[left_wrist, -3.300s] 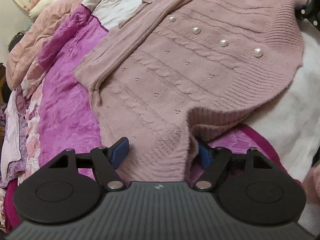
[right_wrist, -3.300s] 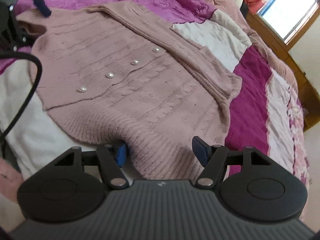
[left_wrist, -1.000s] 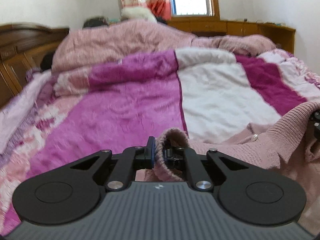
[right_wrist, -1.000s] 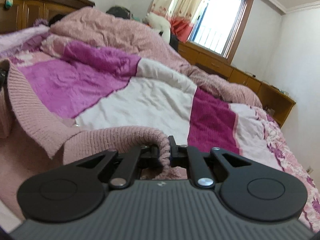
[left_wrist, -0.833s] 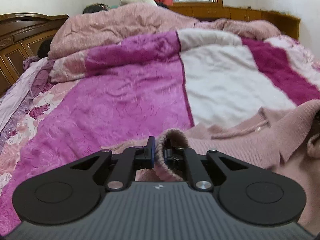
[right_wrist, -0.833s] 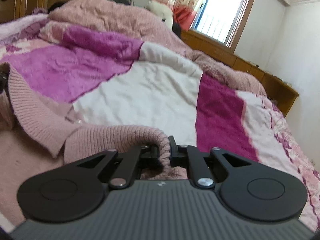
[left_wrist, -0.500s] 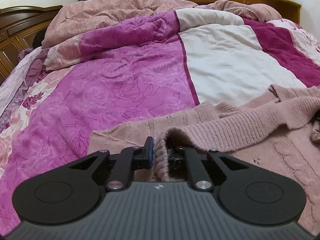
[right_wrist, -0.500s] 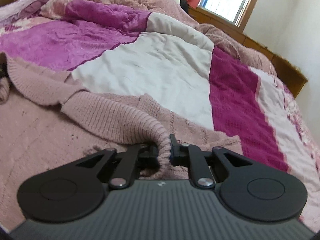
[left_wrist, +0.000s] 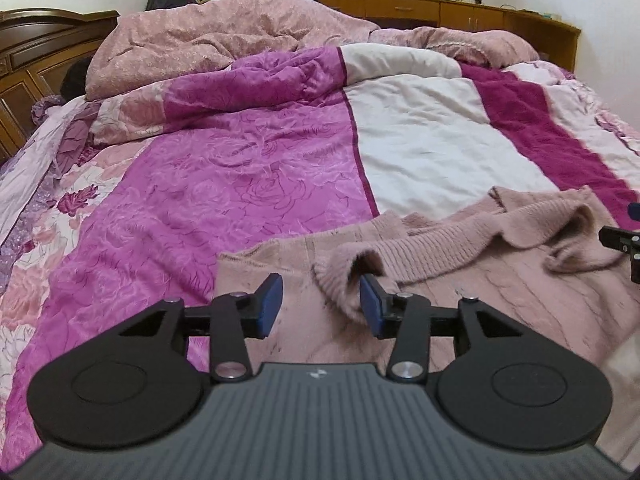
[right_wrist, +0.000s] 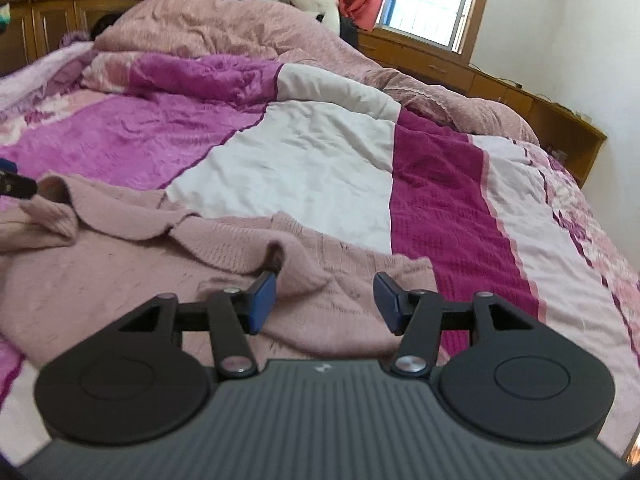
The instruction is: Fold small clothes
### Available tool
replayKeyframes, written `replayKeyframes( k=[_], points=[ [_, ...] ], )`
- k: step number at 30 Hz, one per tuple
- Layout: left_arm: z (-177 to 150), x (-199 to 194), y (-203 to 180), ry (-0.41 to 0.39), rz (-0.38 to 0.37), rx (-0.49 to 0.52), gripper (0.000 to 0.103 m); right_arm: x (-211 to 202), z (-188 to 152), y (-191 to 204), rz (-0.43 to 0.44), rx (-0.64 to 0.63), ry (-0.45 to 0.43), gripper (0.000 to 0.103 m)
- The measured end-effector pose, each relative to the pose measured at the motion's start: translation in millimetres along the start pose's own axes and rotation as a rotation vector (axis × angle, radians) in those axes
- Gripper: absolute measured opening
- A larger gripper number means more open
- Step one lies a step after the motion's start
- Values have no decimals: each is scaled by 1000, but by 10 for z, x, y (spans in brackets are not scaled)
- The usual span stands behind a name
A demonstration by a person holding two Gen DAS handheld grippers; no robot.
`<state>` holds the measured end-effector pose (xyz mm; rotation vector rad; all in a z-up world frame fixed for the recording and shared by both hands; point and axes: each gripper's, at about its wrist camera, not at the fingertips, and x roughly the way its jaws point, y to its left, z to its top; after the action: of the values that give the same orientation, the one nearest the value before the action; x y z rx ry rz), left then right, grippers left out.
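Observation:
A dusty-pink knit sweater (left_wrist: 500,300) lies on the bed, its ribbed hem (left_wrist: 440,248) laid over its upper part. My left gripper (left_wrist: 320,306) hovers low over the sweater's left end with its jaws opening. A loose loop of hem leans on the right pad (left_wrist: 370,308), while the left pad stands clear. In the right wrist view the sweater (right_wrist: 120,280) spreads below my right gripper (right_wrist: 326,304), whose jaws are also opening. A fold of hem (right_wrist: 276,258) rises just beyond the left pad, ungripped. Each view shows a bit of the other gripper at its edge.
The bed carries a patchwork blanket of magenta (left_wrist: 240,184), white (left_wrist: 432,148) and dark pink stripes. A bunched pink quilt (left_wrist: 224,40) lies at the bed's head. A wooden headboard (left_wrist: 36,52) is at left, and a low wooden cabinet (left_wrist: 480,16) runs under the window.
Both grippers came down with the pinched hem and laid it onto the sweater. Their jaws, shut on the hem half a second ago, now stand apart and the hem is let go.

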<state>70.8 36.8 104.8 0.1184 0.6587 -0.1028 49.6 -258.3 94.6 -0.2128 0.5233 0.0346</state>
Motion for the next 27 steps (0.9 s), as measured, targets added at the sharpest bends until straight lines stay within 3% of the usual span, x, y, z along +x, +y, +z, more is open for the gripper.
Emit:
replayKeyframes(
  k=[8,11,17,19,20,21,27],
  points=[
    [-214,-52,-136,46,-73,16,51,-110,-360,163,22,40,35,56],
    [-290,63,-218,65,-63,41,51,-36,-459,208,23,49,57,56],
    [-384,377,-358,51,20,115,51,3,-529,179,34,95,59,58],
    [-362,416,-404,39,51,147,46,-3,-549,179,37,96,56,58],
    [-336,420,-404,31,67,150,36,-6,-557,180,37,96,55,59],
    [-299,423,-385,24,75,144,33,-6,-560,178,37,96,55,59],
    [-50,469,36,5,153,-4,34,-12,-565,180,36,94,53,59]
  ],
)
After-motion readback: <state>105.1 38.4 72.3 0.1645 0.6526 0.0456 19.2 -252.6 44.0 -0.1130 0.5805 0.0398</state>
